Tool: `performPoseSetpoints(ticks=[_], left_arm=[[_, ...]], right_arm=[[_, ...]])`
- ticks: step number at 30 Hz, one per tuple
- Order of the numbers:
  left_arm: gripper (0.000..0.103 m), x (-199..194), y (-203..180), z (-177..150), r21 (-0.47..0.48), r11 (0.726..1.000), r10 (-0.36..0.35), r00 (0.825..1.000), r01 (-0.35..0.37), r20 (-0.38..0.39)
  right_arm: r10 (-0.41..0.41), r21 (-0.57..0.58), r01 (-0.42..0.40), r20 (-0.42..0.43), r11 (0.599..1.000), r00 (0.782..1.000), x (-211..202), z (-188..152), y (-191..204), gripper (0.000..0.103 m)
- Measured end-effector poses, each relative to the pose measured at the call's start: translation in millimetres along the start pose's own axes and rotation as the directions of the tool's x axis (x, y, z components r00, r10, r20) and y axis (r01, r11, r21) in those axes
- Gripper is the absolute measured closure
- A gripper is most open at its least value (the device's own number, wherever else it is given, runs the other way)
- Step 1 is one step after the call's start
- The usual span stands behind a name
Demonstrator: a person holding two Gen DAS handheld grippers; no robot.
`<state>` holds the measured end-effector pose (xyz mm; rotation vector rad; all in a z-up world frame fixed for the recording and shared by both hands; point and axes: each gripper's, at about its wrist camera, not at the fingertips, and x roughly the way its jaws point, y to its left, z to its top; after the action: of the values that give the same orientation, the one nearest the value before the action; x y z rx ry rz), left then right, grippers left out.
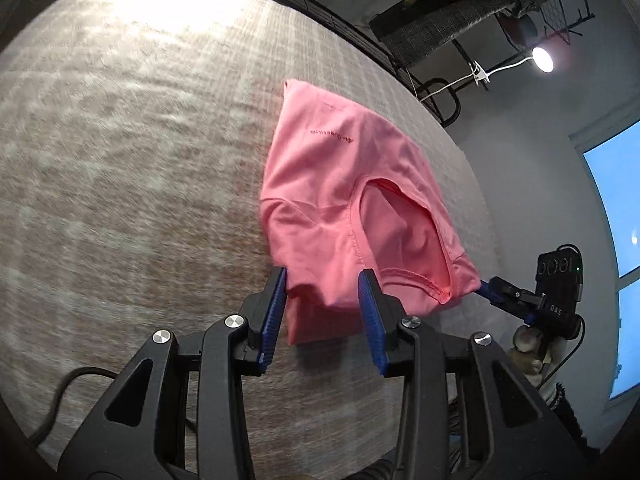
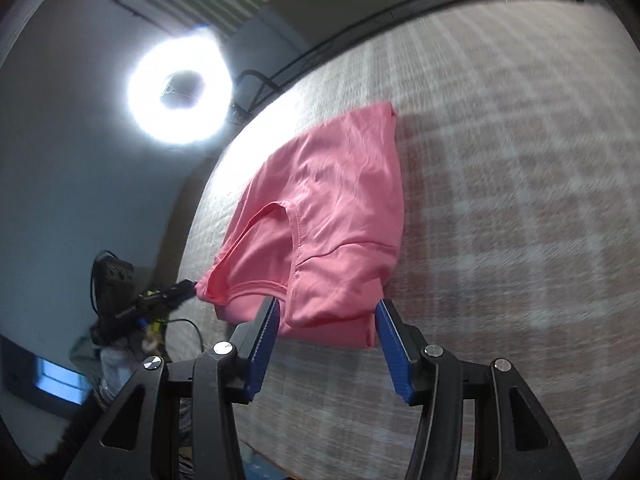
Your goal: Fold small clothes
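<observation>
A small pink T-shirt (image 1: 340, 184) lies partly folded on a beige checked cloth (image 1: 120, 160); it also shows in the right wrist view (image 2: 332, 216). My left gripper (image 1: 324, 292) is open, its blue fingers either side of one shoulder corner of the shirt. My right gripper (image 2: 326, 312) is open too, its fingers either side of the other shoulder corner. In the left wrist view the right gripper (image 1: 486, 288) touches the shirt's edge at the right. In the right wrist view the left gripper (image 2: 188, 286) touches it at the left.
The cloth-covered surface (image 2: 520, 160) ends close beside the shirt, with a dark frame along its edge (image 1: 360, 40). A ring light (image 2: 180, 88) glares in the right wrist view and a clip lamp (image 1: 542, 58) in the left. A window (image 1: 616, 200) is at the right.
</observation>
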<state>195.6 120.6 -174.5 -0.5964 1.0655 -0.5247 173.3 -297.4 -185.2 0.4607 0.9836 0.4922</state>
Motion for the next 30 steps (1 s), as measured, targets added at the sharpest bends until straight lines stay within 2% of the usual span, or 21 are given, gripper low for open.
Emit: performPoseSetpoints(ticks=[1,2,3,4,5,7,10,12,13,16,19,21,24,25,27,28,30], left_arm=[[0.084,3,-4,-2,0.015,1.0,0.014,1.0,-0.014,-0.001],[0.099,4,-7,-2,0.025,0.999,0.031,1.0,-0.031,-0.002],[0.099,4,-8,-3,0.029,0.999,0.039,0.999,-0.039,0.002],[0.099,3,-9,-4,0.026,0.999,0.034,0.999,-0.034,0.014],[0.101,2,-9,-3,0.025,0.999,0.029,0.999,-0.03,0.024],[0.102,-6,-11,-3,0.031,0.999,0.017,0.999,-0.018,0.047],[0.102,-18,-17,-5,0.044,0.999,-0.012,0.997,0.009,0.07],[0.102,-23,-20,-9,0.077,0.997,-0.002,0.997,-0.004,0.076],[0.102,-19,-20,-12,0.097,0.995,0.028,0.997,-0.035,0.067],[0.102,-1,-10,-19,0.094,0.992,0.085,0.996,-0.087,0.022],[0.102,5,-5,-24,0.071,0.994,0.078,0.997,-0.078,-0.004],[0.102,6,-8,-28,0.115,0.987,0.115,0.993,-0.114,-0.002],[0.102,7,-10,-34,0.159,0.976,0.153,0.988,-0.149,-0.018],[0.102,7,-11,-36,0.17,0.973,0.162,0.986,-0.156,-0.025],[0.102,1,-15,-38,0.204,0.96,0.197,0.98,-0.19,-0.015],[0.102,-2,-17,-41,0.215,0.956,0.207,0.978,-0.2,-0.01],[0.102,-16,-22,-42,0.243,0.945,0.219,0.975,-0.218,0.024]], right_arm=[[0.001,0.006,-0.001,-0.004,1.0,1.0,3,1,0,0.059],[0.006,0.01,-0.006,-0.011,1.0,1.0,5,1,-1,0.074],[0.01,0.015,-0.01,-0.027,1.0,1.0,9,2,-1,0.08],[0.008,0.018,-0.008,-0.032,1.0,0.999,11,3,-2,0.095],[0.012,0.017,-0.011,-0.031,1.0,0.999,12,3,-2,0.101],[0.016,0.012,-0.016,-0.016,1.0,1.0,8,3,0,0.103],[0.058,0.009,-0.059,0.028,0.998,0.998,-9,1,5,0.103],[0.124,0.023,-0.126,0.05,0.992,0.991,-22,-3,5,0.103],[0.132,0.02,-0.133,0.058,0.991,0.99,-25,-5,5,0.103],[0.052,0.003,-0.052,0.015,0.999,0.999,-13,-12,2,0.103],[-0.008,0.023,0.008,-0.037,1.0,0.999,4,-15,-7,0.103],[-0.02,0.029,0.021,-0.044,0.999,0.999,4,-15,-10,0.103],[-0.093,-0.042,0.091,-0.054,0.995,0.994,3,-15,-1,0.102],[-0.118,-0.061,0.115,-0.063,0.992,0.991,4,-16,1,0.097],[-0.226,-0.138,0.217,-0.049,0.966,0.973,0,-17,9,0.075],[-0.255,-0.165,0.246,-0.031,0.955,0.967,-3,-17,14,0.061],[-0.278,-0.212,0.279,0.033,0.937,0.96,-18,-14,22,0.061]])
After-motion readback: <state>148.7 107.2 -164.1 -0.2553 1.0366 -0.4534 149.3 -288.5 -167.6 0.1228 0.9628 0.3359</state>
